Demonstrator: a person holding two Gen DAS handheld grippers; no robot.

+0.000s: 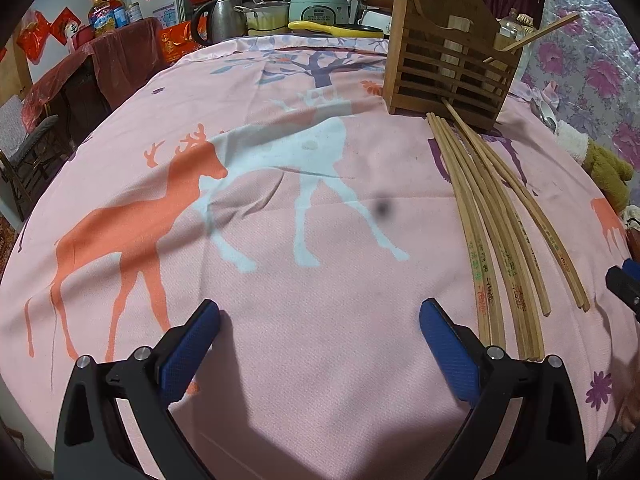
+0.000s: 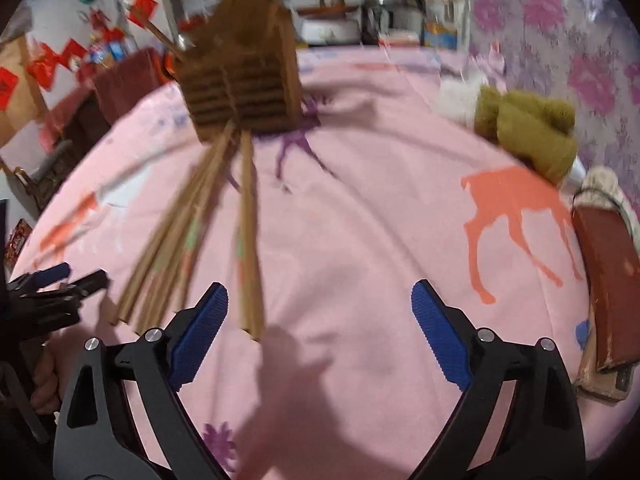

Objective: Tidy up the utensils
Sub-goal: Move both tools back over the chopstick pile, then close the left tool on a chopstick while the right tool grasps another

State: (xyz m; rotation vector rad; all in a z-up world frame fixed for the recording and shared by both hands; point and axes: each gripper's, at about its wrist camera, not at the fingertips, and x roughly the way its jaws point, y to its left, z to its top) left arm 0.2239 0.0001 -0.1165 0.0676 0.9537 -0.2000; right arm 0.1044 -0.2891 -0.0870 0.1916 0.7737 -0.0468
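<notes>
Several wooden chopsticks (image 1: 496,220) lie in a loose fan on the pink deer-print cloth (image 1: 280,320), their far tips against a slatted wooden utensil holder (image 1: 452,64). A few chopsticks stand inside the holder. My left gripper (image 1: 320,320) hovers open over bare cloth, left of the fan, holding nothing. The right wrist view is blurred: the chopsticks (image 2: 248,240) run from the holder (image 2: 240,88) towards my right gripper (image 2: 320,304), which is open and empty, with the near ends of two sticks just inside its left finger.
A green and white plush toy (image 2: 520,124) and a red-brown case (image 2: 604,280) lie along the cloth's right edge. A kettle (image 1: 218,16), a rice cooker (image 1: 320,4) and pots crowd the far end. A hand (image 2: 44,376) holds the other gripper at left.
</notes>
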